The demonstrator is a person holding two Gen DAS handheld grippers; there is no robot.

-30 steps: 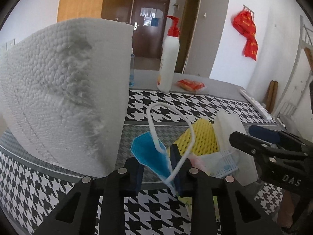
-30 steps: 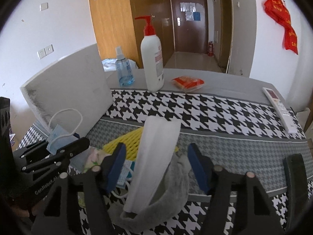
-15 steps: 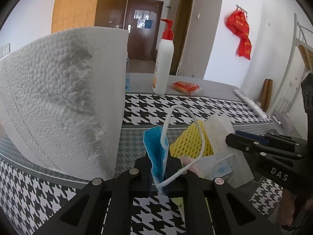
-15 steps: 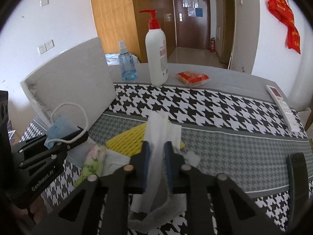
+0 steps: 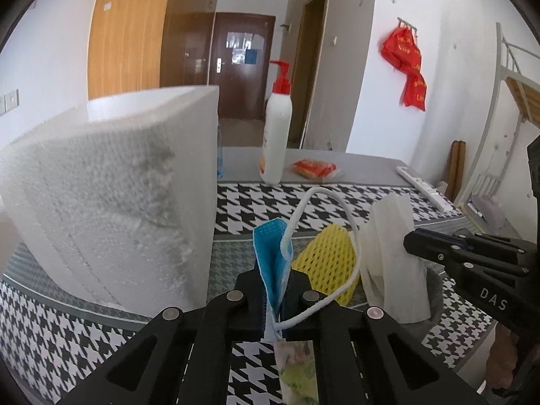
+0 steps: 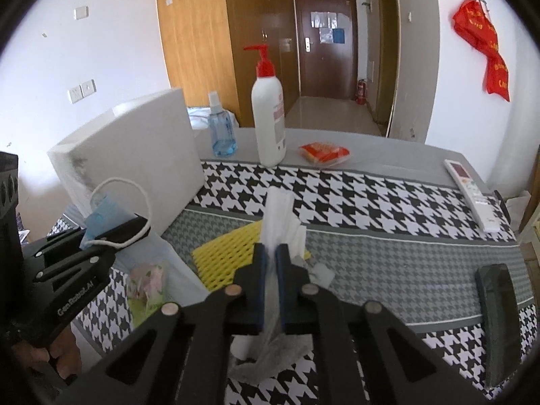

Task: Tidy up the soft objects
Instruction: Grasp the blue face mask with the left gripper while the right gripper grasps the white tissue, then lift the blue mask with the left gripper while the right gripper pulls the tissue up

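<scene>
My left gripper is shut on a blue face mask, whose white ear loop arcs up and over to the right. In the right wrist view the same left gripper holds the mask just off the table, in front of the foam block. My right gripper is shut on a folded white tissue that stands upright between its blue pads, with a grey fuzzy piece hanging below. A yellow foam net lies flat on the cloth behind both grippers.
A big white foam block stands at the left. A floral packet lies near the front edge. Further back are a pump bottle, a blue spray bottle, an orange packet, a remote and a black object.
Both grippers have closed: the left on the blue mask, the right on the white tissue. Both have since risen a little with what they hold.
</scene>
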